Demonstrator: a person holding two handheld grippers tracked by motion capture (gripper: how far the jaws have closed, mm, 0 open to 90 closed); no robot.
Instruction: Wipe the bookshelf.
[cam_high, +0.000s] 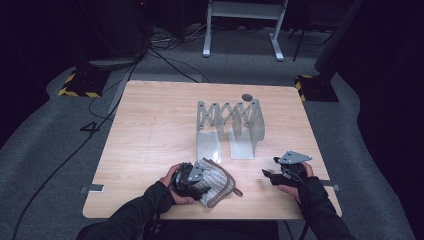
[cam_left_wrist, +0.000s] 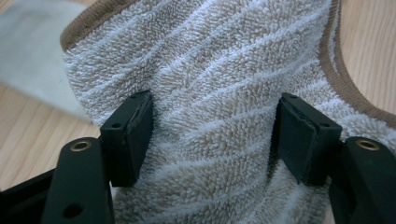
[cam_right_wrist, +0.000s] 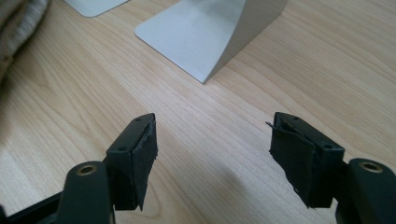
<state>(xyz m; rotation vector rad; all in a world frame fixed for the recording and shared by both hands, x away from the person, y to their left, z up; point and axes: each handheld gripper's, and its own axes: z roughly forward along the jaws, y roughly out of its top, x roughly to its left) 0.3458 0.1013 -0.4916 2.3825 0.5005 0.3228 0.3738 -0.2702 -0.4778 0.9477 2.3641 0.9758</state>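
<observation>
My left gripper (cam_high: 196, 181) straddles the bunched striped towel (cam_left_wrist: 210, 93), jaws half-wide, not yet pinching. Next I should squeeze a fold and lift. My right gripper (cam_right_wrist: 212, 158) waits wide and empty over the table (cam_right_wrist: 140, 84).

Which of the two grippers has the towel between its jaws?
The left gripper: striped towel lies between its jaws. The right gripper has bare table there.

Striped beige towel (cam_left_wrist: 219, 93), brown-edged, bunched at table's near edge.
</observation>
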